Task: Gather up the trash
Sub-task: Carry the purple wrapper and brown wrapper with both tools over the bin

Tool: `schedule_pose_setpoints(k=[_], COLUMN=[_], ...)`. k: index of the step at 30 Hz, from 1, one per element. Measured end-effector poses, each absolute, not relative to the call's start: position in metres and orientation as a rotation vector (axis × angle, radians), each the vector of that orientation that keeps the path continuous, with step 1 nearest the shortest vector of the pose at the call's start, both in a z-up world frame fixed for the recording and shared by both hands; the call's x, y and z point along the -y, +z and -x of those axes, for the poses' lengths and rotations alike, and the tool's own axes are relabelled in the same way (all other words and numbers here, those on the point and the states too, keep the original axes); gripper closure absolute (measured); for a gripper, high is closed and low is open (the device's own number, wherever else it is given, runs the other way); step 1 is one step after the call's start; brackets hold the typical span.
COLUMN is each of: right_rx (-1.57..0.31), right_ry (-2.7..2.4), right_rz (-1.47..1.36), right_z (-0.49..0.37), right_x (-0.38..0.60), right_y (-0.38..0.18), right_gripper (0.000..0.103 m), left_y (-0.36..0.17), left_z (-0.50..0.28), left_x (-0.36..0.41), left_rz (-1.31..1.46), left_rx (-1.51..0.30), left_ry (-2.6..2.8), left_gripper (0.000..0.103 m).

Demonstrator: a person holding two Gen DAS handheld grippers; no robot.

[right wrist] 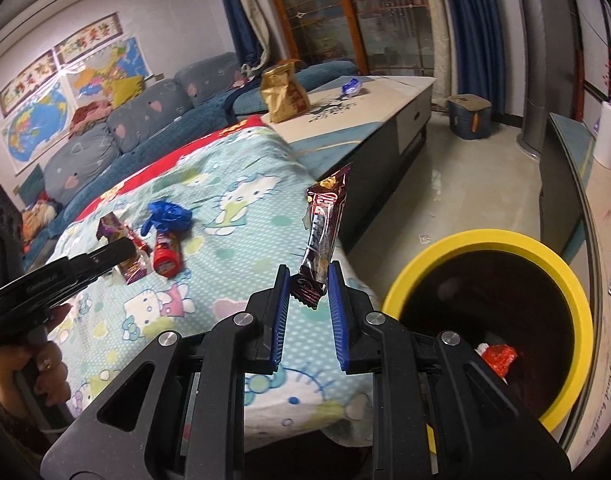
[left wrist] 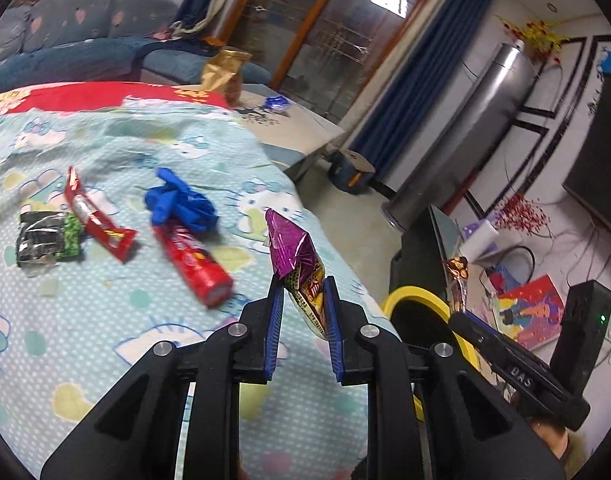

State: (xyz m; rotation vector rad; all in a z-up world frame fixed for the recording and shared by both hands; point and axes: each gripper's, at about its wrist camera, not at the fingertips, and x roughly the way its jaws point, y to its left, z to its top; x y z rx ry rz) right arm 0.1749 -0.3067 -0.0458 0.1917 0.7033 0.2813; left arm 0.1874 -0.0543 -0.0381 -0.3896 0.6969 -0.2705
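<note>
My left gripper [left wrist: 303, 286] is shut on a crumpled purple foil wrapper [left wrist: 291, 246], held above the cartoon-print cloth [left wrist: 105, 320]. My right gripper [right wrist: 305, 276] is shut on a dark brown snack wrapper [right wrist: 323, 228] that stands up from its pads, just left of the yellow-rimmed bin [right wrist: 573, 292]. On the cloth lie a red tube [left wrist: 193, 264], a blue glove [left wrist: 181, 200], a red wrapper [left wrist: 97, 220] and a black-green packet [left wrist: 49, 240]. The bin's yellow rim [left wrist: 417, 294] also shows in the left wrist view, beside the right gripper's body [left wrist: 517, 364].
A red scrap [right wrist: 499, 356] lies inside the bin. A gold bag [right wrist: 283, 92] and a blue wrapper [right wrist: 351, 86] sit on the low cabinet [right wrist: 385, 120] behind the cloth. A sofa [right wrist: 125, 132] runs along the far wall. Tiled floor [right wrist: 465, 188] lies right of the cabinet.
</note>
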Motion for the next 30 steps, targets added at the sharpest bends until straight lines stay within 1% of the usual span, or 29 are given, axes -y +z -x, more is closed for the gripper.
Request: schedule_pose_setpoints(k=[19, 30], right_rx=[-0.710, -0.705], right_ry=[0.158, 0.093], right_rz=[-0.287, -0.324], right_z=[-0.165, -0.160], right_x=[0.369, 0.397], right_y=[-0.059, -0.064], right_gripper=[0.088, 0.088], left_y=[-0.027, -0.029], left_z=[-0.176, -0.168], left_x=[0.120, 0.151], left_rz=[0.288, 0.232], left_rx=[-0.700, -0.714], left_ry=[-0.410, -0.474], left_gripper=[0.084, 0.084])
